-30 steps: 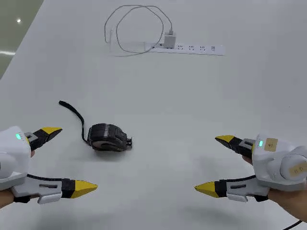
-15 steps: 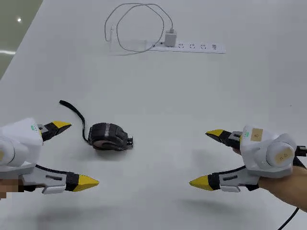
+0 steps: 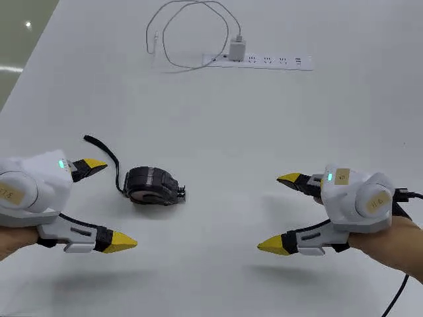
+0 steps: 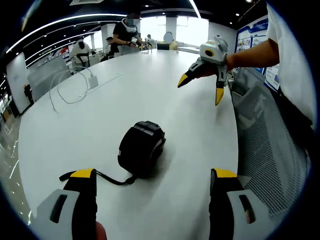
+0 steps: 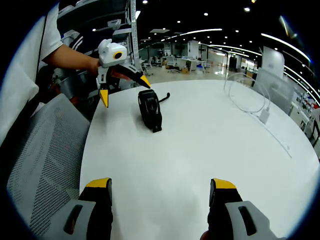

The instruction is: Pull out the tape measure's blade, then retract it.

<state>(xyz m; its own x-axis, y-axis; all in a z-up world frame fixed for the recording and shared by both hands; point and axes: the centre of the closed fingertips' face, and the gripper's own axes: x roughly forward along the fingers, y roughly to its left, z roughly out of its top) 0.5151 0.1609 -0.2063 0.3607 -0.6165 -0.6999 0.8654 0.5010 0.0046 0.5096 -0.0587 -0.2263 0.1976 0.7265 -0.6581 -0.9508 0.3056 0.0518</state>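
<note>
A black tape measure [image 3: 151, 186] lies on the white table [image 3: 218, 125], its blade drawn in and a black wrist strap [image 3: 104, 150] trailing to its left. In the left gripper view the tape measure [image 4: 141, 148] rests just ahead of the yellow-tipped jaws. My left gripper [image 3: 109, 203] stands open just left of it, jaws apart and nothing between them. My right gripper [image 3: 281, 211] is open too, well to the right of the tape measure [image 5: 150, 110], pointing toward it. Each gripper appears in the other's view: right gripper [image 4: 202, 82], left gripper [image 5: 122, 85].
A white power strip [image 3: 264, 61] with a plugged-in charger [image 3: 237, 49] and a looped white cable [image 3: 188, 33] lies at the table's far side. A mesh chair [image 5: 45, 160] stands beside the table edge. People sit far off in the room.
Both grippers have moved inward toward the tape measure, the left one nearer to it. The tape measure has stayed in place; the head camera shifted slightly.
</note>
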